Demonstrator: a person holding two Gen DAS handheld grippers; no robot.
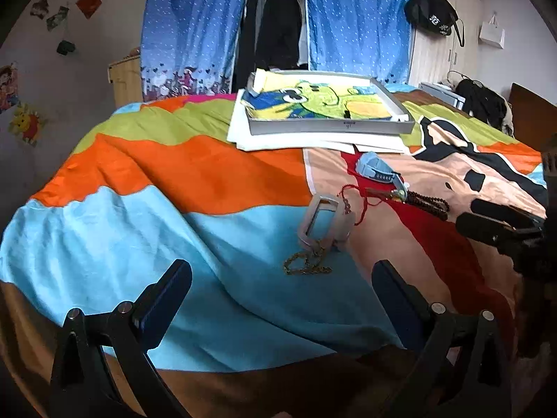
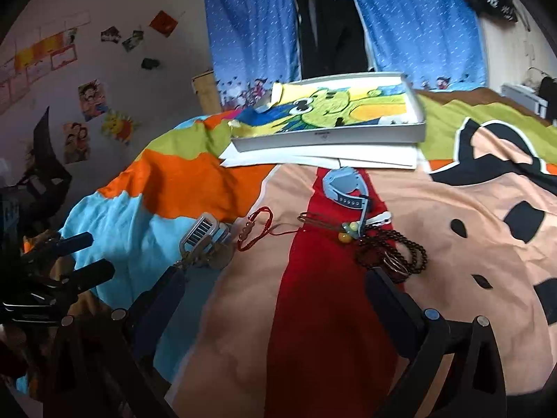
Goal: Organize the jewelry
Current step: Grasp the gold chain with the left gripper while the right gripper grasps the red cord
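Jewelry lies on a colourful bedspread. A gold chain [image 1: 306, 264] lies by a grey rectangular pendant [image 1: 322, 221], which also shows in the right wrist view [image 2: 203, 233]. A red cord bracelet [image 2: 256, 230], a blue watch [image 2: 344, 188], a yellow-bead charm [image 2: 350, 231] and dark bead strands [image 2: 400, 254] lie further right. A shallow grey box [image 1: 330, 127] with a cartoon lining sits behind. My left gripper [image 1: 282, 278] is open and empty just before the chain. My right gripper [image 2: 275, 285] is open and empty before the beads.
White sheets [image 1: 313, 142] lie under the box. Blue curtains [image 1: 188, 28] hang behind the bed. A wooden cabinet [image 1: 127, 78] stands at the back left. A black bag [image 1: 431, 14] hangs on the wardrobe at right. The right gripper shows in the left view [image 1: 501, 226].
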